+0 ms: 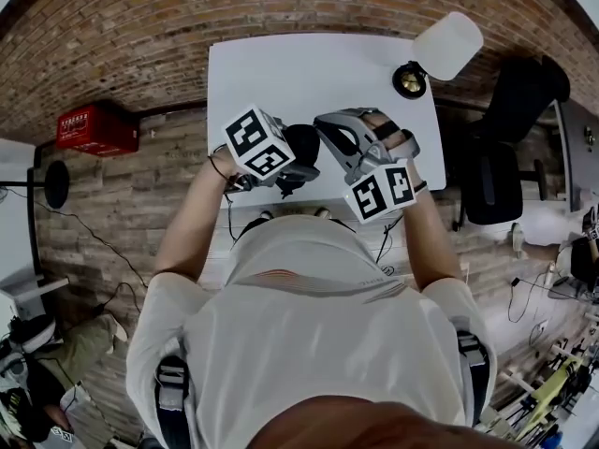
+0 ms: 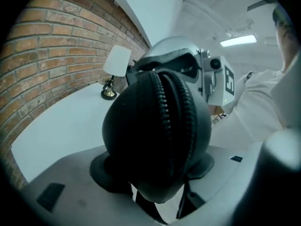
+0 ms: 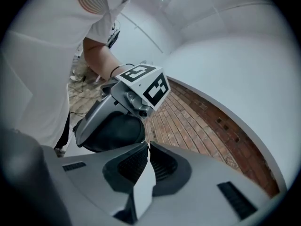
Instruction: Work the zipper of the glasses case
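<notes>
A black oval glasses case [image 2: 157, 140] fills the left gripper view, its zipper teeth [image 2: 165, 112] running up the middle. My left gripper [image 2: 155, 173] is shut on it, one pad [image 2: 101, 168] on each side. In the head view the case [image 1: 301, 146] is held in the air over the table's near edge. My right gripper [image 3: 147, 147] is shut, and its tips touch the edge of the case [image 3: 115, 131]. Whether they pinch the zipper pull does not show. In the head view the right gripper [image 1: 326, 127] reaches the case from the right.
A white table [image 1: 281, 73] stands against a brick wall. A lamp with a white shade [image 1: 440, 50] sits at its far right corner. A black chair [image 1: 505, 157] is to the right and a red box [image 1: 94, 129] to the left.
</notes>
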Motion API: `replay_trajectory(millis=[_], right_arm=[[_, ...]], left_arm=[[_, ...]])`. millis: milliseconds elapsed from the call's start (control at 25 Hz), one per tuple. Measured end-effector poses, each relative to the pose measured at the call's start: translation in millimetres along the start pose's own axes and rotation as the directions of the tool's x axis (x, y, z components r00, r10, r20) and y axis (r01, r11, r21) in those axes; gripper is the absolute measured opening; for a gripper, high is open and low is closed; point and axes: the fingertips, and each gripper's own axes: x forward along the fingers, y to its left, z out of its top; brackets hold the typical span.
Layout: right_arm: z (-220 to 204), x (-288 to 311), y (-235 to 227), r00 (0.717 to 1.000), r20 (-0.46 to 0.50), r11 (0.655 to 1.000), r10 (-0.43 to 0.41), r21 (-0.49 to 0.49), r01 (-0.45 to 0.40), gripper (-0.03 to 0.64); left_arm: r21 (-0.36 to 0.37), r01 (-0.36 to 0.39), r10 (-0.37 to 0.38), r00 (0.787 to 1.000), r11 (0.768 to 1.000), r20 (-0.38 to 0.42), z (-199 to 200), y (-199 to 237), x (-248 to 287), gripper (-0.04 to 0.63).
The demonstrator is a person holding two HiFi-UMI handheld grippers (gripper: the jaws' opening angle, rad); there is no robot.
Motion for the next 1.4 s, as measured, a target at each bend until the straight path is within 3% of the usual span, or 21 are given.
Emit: replay_trajectory(millis=[120,200,400,480,560,640,720,760,840,920,1000,1080,1120,1200,1400], right_arm=[[-5.1,7.1,13.4,0.998,-0.047,0.997,0.036,-0.072,-0.040,0.069],[-7.9,9.8,15.5,0.997,-0.060,0.997,0.039,-0.067,-0.043,0.069],[-12.9,10.8,5.1,0.999,-0.042,0.996,0.009,0.085,-0.006,0.089],[-16.5,8.6,-4.8,0.999,-0.021,0.979,-0.033,0.200,0.037,0.084],[-25.5,4.3,-16.0,0.996,-0.021,0.945,-0.085,0.315,0.087,0.084],[-39.2,-1.2,-27.7,0.990,-0.047,0.896,-0.135,0.421,0.142,0.080],[-56.2,-9.0,-38.9,0.979,-0.089,0.839,-0.183,0.505,0.203,0.066],[-66.3,-13.8,-43.7,0.971,-0.115,0.810,-0.208,0.537,0.237,0.061],[-87.2,-25.3,-51.7,0.952,-0.164,0.737,-0.260,0.603,0.305,0.052],[-107.0,-38.0,-58.2,0.932,-0.192,0.628,-0.308,0.695,0.351,0.051],[-125.3,-50.4,-63.6,0.910,-0.221,0.502,-0.350,0.776,0.382,0.051],[-139.2,-60.8,-66.9,0.884,-0.267,0.419,-0.383,0.803,0.424,0.051],[-142.8,-64.8,-67.6,0.872,-0.288,0.403,-0.396,0.799,0.447,0.051],[-143.6,-69.4,-67.9,0.859,-0.304,0.397,-0.411,0.789,0.469,0.051],[-138.0,-70.8,-66.0,0.860,-0.293,0.402,-0.417,0.789,0.464,0.051]], left_arm=[[0.022,-0.041,0.043,0.995,0.999,-0.092,-17.4,11.3,15.7,0.265],[0.033,-0.064,0.066,0.994,0.997,-0.084,-18.5,17.4,21.2,0.265],[0.067,-0.170,0.168,0.985,0.983,0.034,-5.0,34.9,18.7,0.270],[0.044,-0.200,0.194,0.974,0.979,0.117,5.5,39.8,13.9,0.270],[0.003,-0.221,0.215,0.949,0.975,0.231,19.4,44.4,2.1,0.270],[-0.032,-0.271,0.265,0.895,0.962,0.359,34.1,51.9,-20.4,0.270],[-0.057,-0.361,0.345,0.816,0.931,0.463,45.0,60.4,-49.4,0.270],[-0.069,-0.420,0.397,0.772,0.905,0.496,47.6,65.0,-64.3,0.270],[-0.102,-0.544,0.505,0.671,0.833,0.542,47.8,73.3,-94.3,0.270],[-0.158,-0.627,0.582,0.558,0.763,0.592,45.2,76.4,-123.4,0.270],[-0.235,-0.661,0.622,0.441,0.713,0.647,41.9,75.5,-148.6,0.270],[-0.306,-0.668,0.648,0.347,0.678,0.678,36.2,74.9,-164.8,0.270],[-0.332,-0.668,0.660,0.320,0.666,0.680,32.6,75.0,-168.9,0.270],[-0.363,-0.664,0.675,0.294,0.654,0.677,26.9,75.6,-172.1,0.270],[-0.356,-0.664,0.667,0.293,0.657,0.685,27.0,70.5,-170.5,0.270]])
